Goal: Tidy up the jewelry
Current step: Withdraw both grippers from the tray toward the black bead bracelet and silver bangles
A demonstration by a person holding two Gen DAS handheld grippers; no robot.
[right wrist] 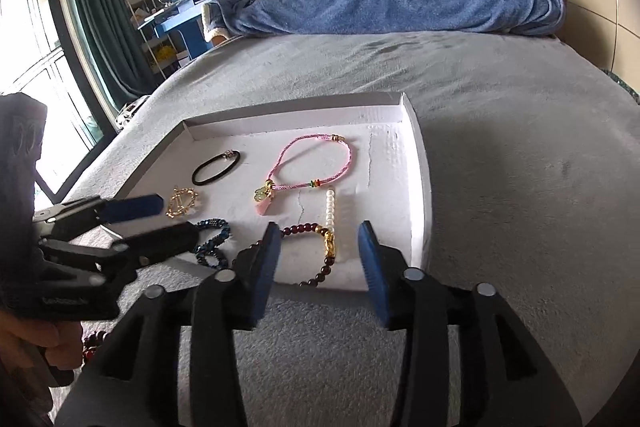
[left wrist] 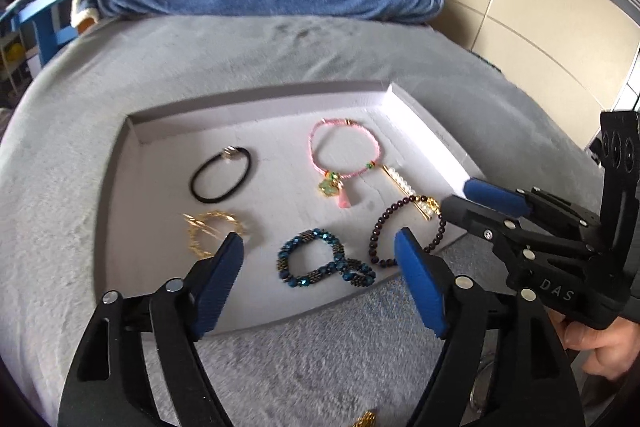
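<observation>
Jewelry mostly lies sorted in the shallow white cardboard tray [left wrist: 256,107] on the grey plush bed: black elastic band [left wrist: 220,174] far left, pink braided cord bracelet [left wrist: 344,157] far right, glittery blue beaded bracelet [left wrist: 326,263] near. Dark red beads [right wrist: 94,345] wait outside. Left gripper [left wrist: 318,263] and right gripper [right wrist: 318,255] hover with tongs apart, holding nothing.
</observation>
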